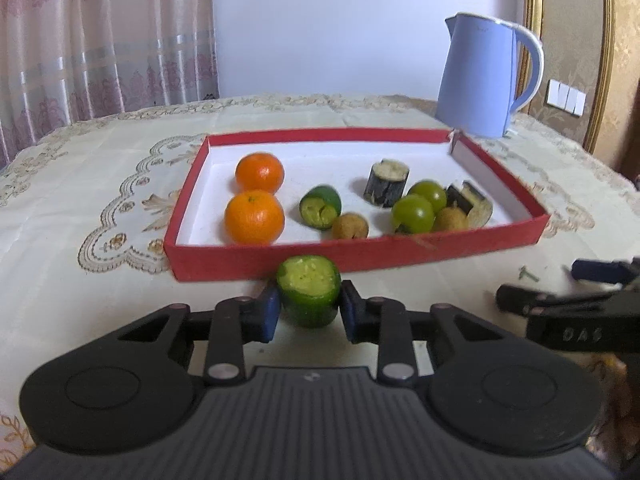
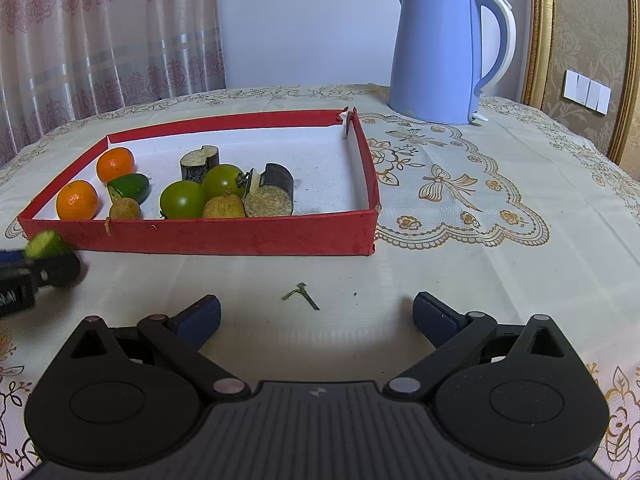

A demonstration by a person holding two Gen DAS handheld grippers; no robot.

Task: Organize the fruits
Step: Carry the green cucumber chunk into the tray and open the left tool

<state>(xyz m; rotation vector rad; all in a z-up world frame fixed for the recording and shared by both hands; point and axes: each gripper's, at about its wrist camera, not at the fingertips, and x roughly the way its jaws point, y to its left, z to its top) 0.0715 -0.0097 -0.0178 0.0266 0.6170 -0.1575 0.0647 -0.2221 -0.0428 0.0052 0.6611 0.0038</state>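
Right wrist: kettle [image 2: 436,52] ("Midea")

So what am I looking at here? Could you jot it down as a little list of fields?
setting: table with embroidered cloth
container: red tray with a white floor
in the tray: two oranges, two green tomatoes, one cucumber piece, two dark eggplant chunks, two small brown fruits
left gripper: shut on a cucumber chunk, just outside the tray's near wall
right gripper: open, holding nothing
loose on the cloth: small green stem
behind the tray: blue kettle
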